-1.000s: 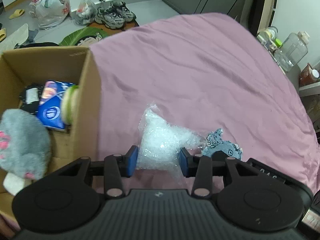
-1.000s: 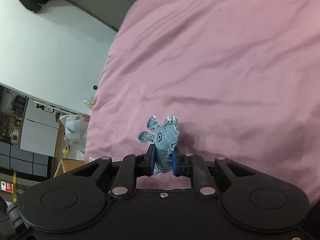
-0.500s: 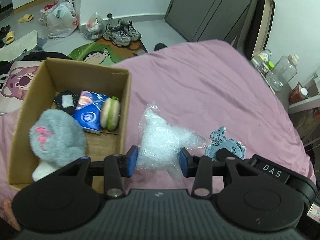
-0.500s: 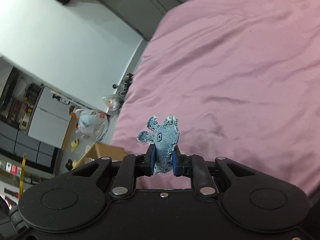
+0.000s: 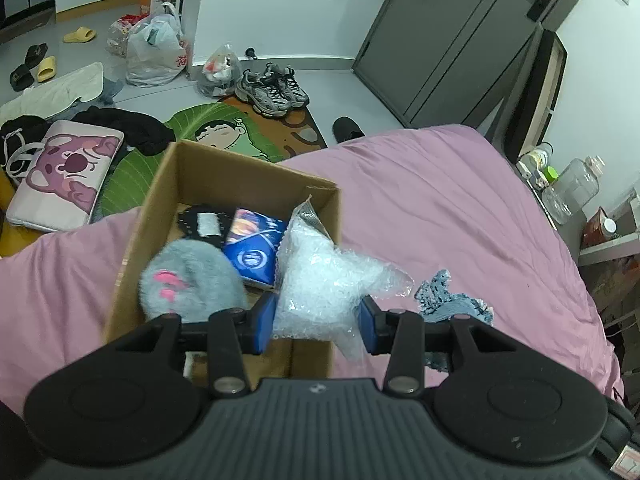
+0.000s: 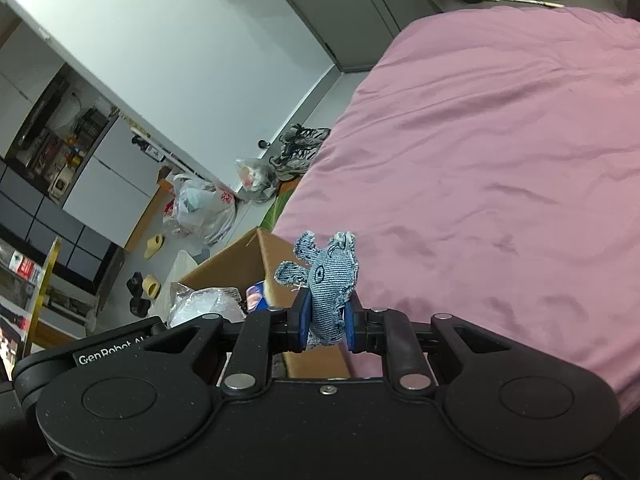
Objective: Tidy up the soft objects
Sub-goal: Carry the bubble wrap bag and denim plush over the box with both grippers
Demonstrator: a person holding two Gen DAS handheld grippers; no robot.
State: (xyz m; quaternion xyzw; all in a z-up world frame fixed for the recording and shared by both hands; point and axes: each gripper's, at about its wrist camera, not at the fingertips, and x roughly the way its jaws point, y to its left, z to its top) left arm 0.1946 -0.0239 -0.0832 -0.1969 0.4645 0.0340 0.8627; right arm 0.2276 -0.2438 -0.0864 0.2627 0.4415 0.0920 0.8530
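My left gripper (image 5: 318, 326) is shut on a crumpled bubble-wrap bag (image 5: 320, 280) and holds it over the right wall of an open cardboard box (image 5: 160, 184) on the pink bed. The box holds a grey plush paw (image 5: 188, 280), a blue packet (image 5: 254, 246) and a black item (image 5: 204, 220). My right gripper (image 6: 326, 326) is shut on a small denim toy (image 6: 330, 276), held above the bed just right of the box (image 6: 240, 260). The toy also shows in the left wrist view (image 5: 444, 296).
The pink bedsheet (image 5: 440, 208) spreads to the right. On the floor beyond the bed lie sneakers (image 5: 272, 86), plastic bags (image 5: 152, 52), a green cartoon mat (image 5: 208, 136) and a pink pillow (image 5: 64, 176). A nightstand with bottles (image 5: 576, 188) stands at the right.
Both grippers have risen and moved left toward the box, each keeping its hold. The bubble wrap now hangs over the box's right wall; the denim toy is close beside the box.
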